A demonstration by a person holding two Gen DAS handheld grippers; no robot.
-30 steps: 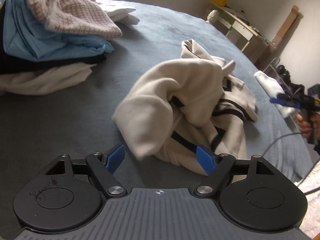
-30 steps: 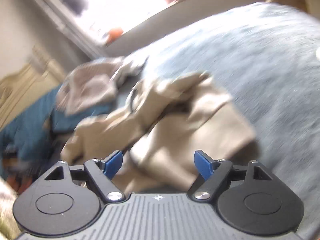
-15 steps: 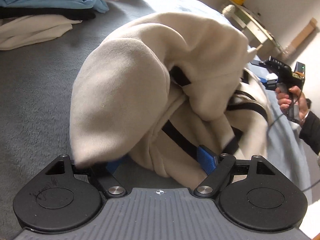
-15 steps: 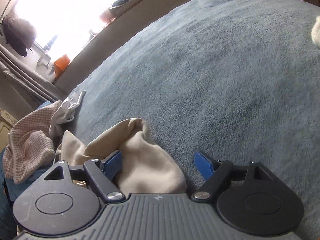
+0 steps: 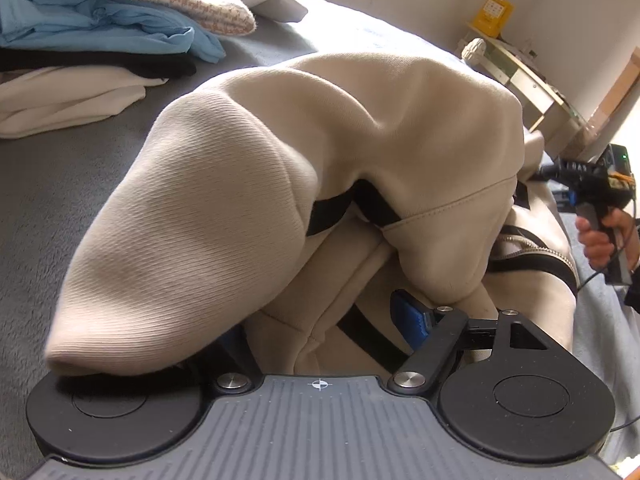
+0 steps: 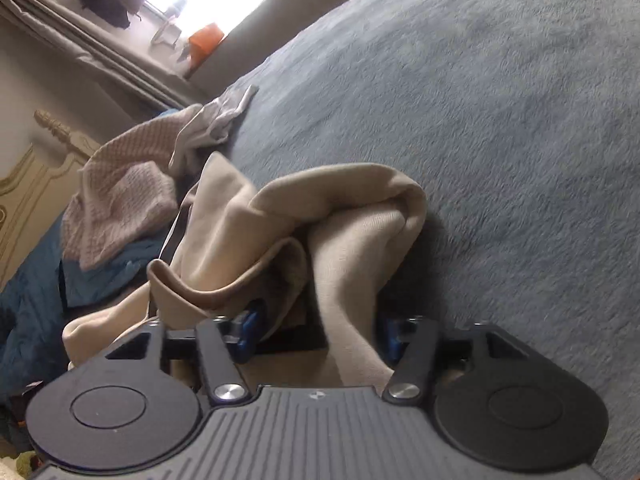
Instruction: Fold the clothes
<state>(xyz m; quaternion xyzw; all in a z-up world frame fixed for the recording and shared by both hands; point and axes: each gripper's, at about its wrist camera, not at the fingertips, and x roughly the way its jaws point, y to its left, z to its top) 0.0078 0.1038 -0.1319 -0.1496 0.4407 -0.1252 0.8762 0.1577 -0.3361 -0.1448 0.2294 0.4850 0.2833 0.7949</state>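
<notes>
On the grey bed point(image 6: 500, 120) we hold the crumpled beige hoodie point(image 5: 300, 168), left tongs point(image 5: 320, 320) and right tongs point(image 6: 316, 336) both nearly closed on its cloth; next we judge it needs spreading flat.

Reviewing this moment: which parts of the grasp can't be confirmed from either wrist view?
- Left wrist view: the left gripper's left fingertip, buried under the cream hooded sweatshirt with black stripes.
- Right wrist view: whether the right gripper pinches the sweatshirt; folds cover the gap.
- Both views: the garment's full outline, bunched up.
</notes>
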